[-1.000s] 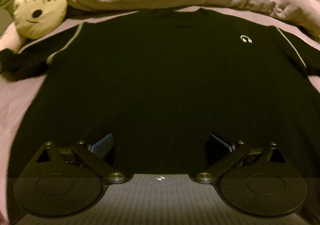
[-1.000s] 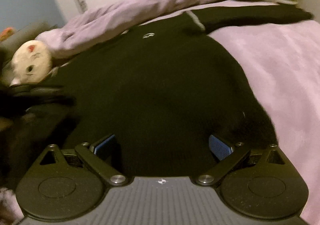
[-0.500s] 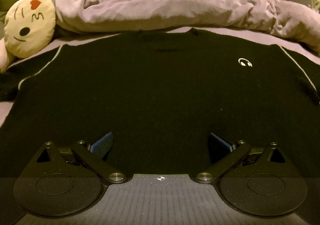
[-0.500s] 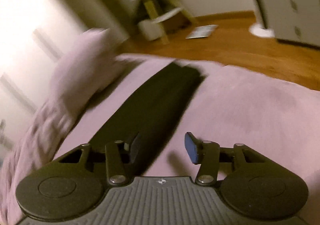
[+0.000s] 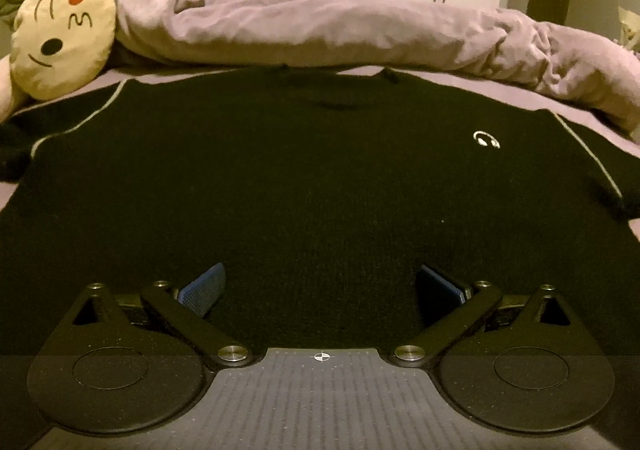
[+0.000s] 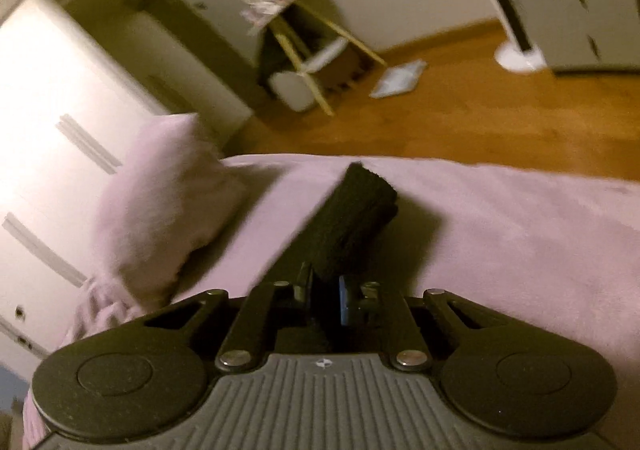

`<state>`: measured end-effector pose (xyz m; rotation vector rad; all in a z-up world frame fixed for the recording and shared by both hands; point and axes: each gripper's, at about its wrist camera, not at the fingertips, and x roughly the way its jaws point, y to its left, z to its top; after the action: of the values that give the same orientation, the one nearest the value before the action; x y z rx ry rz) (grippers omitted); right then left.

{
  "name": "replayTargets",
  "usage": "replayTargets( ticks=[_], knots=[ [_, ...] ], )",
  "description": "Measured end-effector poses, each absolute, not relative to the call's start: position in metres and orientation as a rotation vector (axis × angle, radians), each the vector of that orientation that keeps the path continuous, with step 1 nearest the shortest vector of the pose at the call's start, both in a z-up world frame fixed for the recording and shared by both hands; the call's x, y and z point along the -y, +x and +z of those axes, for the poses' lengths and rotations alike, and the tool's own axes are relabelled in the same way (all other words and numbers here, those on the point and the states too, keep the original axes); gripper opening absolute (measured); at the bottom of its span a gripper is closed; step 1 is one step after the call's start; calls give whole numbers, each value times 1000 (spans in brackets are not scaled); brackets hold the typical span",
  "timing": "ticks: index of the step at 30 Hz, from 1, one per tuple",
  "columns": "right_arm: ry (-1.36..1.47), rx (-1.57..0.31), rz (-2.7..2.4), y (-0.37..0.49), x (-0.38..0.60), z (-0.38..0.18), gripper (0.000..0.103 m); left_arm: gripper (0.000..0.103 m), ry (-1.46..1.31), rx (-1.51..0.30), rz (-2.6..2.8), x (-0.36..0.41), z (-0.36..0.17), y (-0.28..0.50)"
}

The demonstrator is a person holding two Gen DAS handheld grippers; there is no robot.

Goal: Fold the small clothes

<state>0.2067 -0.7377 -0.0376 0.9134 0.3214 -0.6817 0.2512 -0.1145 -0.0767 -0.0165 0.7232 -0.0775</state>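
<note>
A black long-sleeved sweater (image 5: pixel 312 177) lies spread flat on the pink bed, with a small white headphone logo (image 5: pixel 486 139) on its chest and pale piping at the shoulders. My left gripper (image 5: pixel 320 286) hovers open over its lower hem, nothing between the blue pads. In the right wrist view, the sweater's black sleeve (image 6: pixel 352 217) runs toward the bed's edge. My right gripper (image 6: pixel 326 300) is closing its jaws on this sleeve, and the fabric sits pinched between the pads, its cuff end sticking out ahead.
A crumpled pink duvet (image 5: pixel 360 29) lies along the far side of the sweater, with a cream cat-face cushion (image 5: pixel 60 41) at its left. A pink pillow (image 6: pixel 168 201) sits left of the sleeve. Beyond the bed edge are wooden floor (image 6: pixel 500 121) and a small shelf unit (image 6: pixel 312 65).
The right gripper swung from the sweater's body out to its right sleeve and closed from wide open onto the sleeve. The left gripper lowered slightly toward the hem and stayed open.
</note>
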Motion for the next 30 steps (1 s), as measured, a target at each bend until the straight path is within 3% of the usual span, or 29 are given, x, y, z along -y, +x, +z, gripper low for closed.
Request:
replayTargets(
  ticks=[7,13,19,27,30],
  knots=[
    [796,-304,-445,219,660,43,10,103,8,-770,-42,99,-56,227],
    [695,-372,-227,267,555,75,10,103,-23,-794,-5,43,-40,200],
    [672,-446,-64,323,443,64,10,103,-81,-812,48,-23,-32,177],
    [611,-566,35,374,320,8,11,103,-82,-803,77,-68,-29,161],
    [576,-628,43,375,294,-12,16,103,-91,-804,85,-73,-30,164]
  ],
)
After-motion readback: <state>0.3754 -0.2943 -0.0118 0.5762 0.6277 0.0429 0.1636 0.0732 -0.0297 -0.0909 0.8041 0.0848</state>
